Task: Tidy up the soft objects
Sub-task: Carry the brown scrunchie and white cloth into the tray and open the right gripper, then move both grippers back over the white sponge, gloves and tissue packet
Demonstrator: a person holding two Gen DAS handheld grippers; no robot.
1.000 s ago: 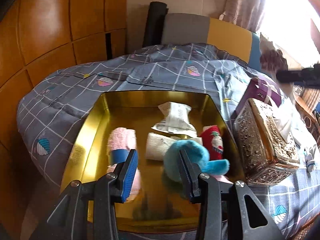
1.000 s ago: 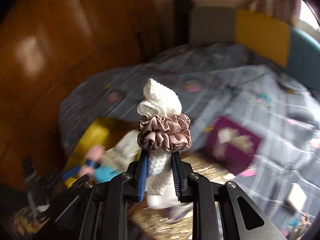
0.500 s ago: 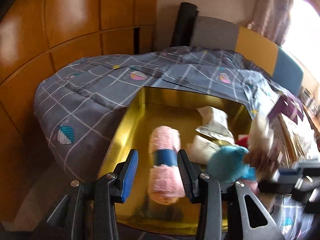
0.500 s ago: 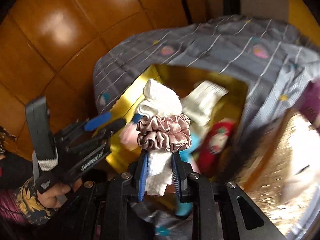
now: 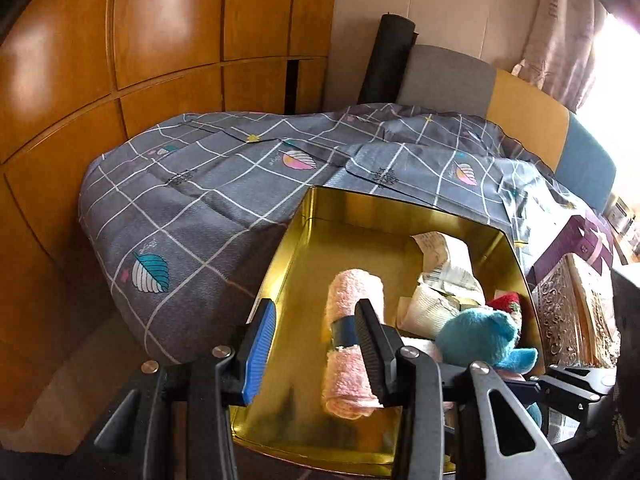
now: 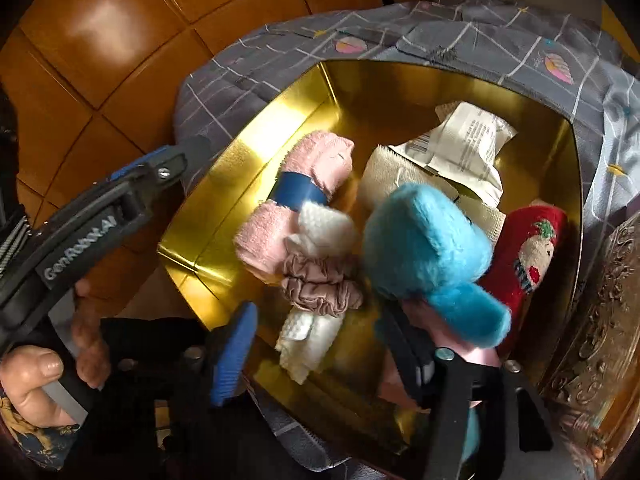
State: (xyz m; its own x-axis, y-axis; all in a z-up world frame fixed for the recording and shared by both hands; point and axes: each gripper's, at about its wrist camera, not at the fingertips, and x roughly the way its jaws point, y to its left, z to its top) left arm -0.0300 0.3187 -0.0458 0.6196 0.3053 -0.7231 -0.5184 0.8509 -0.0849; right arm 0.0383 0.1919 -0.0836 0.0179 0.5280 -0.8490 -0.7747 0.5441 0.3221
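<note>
- As I look along my right claw [image 6: 320, 344], its jaws stand wide apart, having just been opening, and nothing is pressed between the pads.
- Just ahead of that claw, between the spread fingers, lies a white cloth roll [image 6: 316, 276] ringed by a dusty pink scrunchie [image 6: 320, 284]. It rests on the floor of the gold tin [image 6: 256, 152], released there by my reading.
- Beyond and to the left of the right claw is a pink towel roll [image 6: 296, 208] with a blue band, touching the white roll.
- Right of the claw sits a fluffy blue plush toy [image 6: 428, 252], partly over the right finger. Past it are a red knitted item [image 6: 532, 248] with a small figure on it, a cream roll [image 6: 380, 176] and a printed paper packet [image 6: 468, 148].
- My left claw [image 5: 316, 348] hovers over the near left part of the tin, jaws part open and gripping nothing. The pink towel roll [image 5: 352, 340] shows just behind its right finger.
- The tin sits on a grey checked quilt [image 5: 208, 216] on a bed. An ornate metal box [image 6: 600, 320] stands just to the right of the tin.
- I judge the task well along: six soft things already lie in the tin. Whether more remain outside, I cannot tell from these views. The pile looks loose, so tidying inside may still be needed.
</note>
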